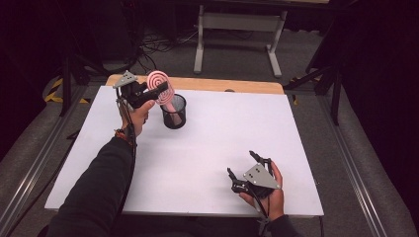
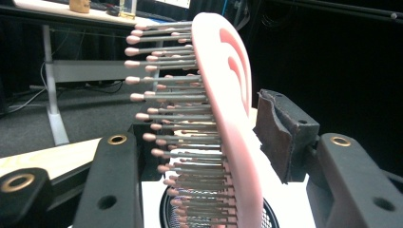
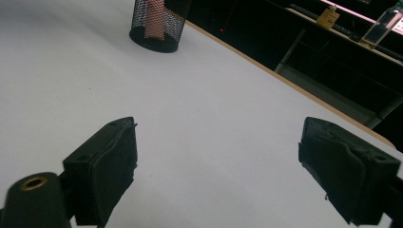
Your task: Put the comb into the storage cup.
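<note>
Pink plastic is sitting between the parted jaws of the left claw: a hairbrush, bristles pointing to one side, with a visible gap to the pad on its smooth side, so the grip looks released or nearly so. The brush is standing handle-down in a black mesh cup at the far left of the white surface, probably so the cup is carrying its weight as the claw is letting go. At the near right, the right claw is resting wide open just above the surface, holding nothing, likely keeping out of the way.
</note>
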Demonstrator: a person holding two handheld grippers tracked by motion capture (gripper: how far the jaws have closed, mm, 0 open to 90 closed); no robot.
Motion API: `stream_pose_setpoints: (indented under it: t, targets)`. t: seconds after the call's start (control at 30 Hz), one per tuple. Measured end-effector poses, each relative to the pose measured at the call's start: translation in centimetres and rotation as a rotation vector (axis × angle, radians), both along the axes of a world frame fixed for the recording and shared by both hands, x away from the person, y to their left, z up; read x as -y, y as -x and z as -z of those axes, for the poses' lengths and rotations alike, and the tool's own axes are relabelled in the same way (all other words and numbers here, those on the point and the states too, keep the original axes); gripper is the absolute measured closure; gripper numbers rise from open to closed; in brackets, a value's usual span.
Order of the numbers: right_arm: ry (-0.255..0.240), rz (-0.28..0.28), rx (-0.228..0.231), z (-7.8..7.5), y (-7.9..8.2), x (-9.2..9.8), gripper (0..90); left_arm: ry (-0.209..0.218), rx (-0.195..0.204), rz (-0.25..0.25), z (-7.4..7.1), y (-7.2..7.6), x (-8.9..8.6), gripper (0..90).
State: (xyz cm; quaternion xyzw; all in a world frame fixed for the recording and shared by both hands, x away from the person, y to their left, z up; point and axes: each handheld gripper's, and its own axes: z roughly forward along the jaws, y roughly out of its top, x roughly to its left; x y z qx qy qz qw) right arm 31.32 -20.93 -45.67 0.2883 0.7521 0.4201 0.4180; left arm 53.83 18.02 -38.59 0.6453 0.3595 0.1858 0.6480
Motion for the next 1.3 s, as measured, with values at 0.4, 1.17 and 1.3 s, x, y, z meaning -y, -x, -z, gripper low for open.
stream_pose_setpoints:
  t: [0.4, 1.17, 1.3]
  targets:
    - [0.011, 0.007, 0.002, 0.0, 0.1, -0.2, 13.5, -0.040, 0.003, -0.035, -0.3, 0.1, -0.6, 42.9]
    - [0.025, -0.005, -0.009, 0.1, 0.0, -0.4, 13.7, -0.145, 0.037, -0.102, -1.5, 0.7, -1.2, 31.6]
    - [0.025, -0.005, -0.009, 0.1, 0.0, -0.4, 13.7, -0.163, 0.047, -0.087, -1.7, 0.8, -1.1, 29.3]
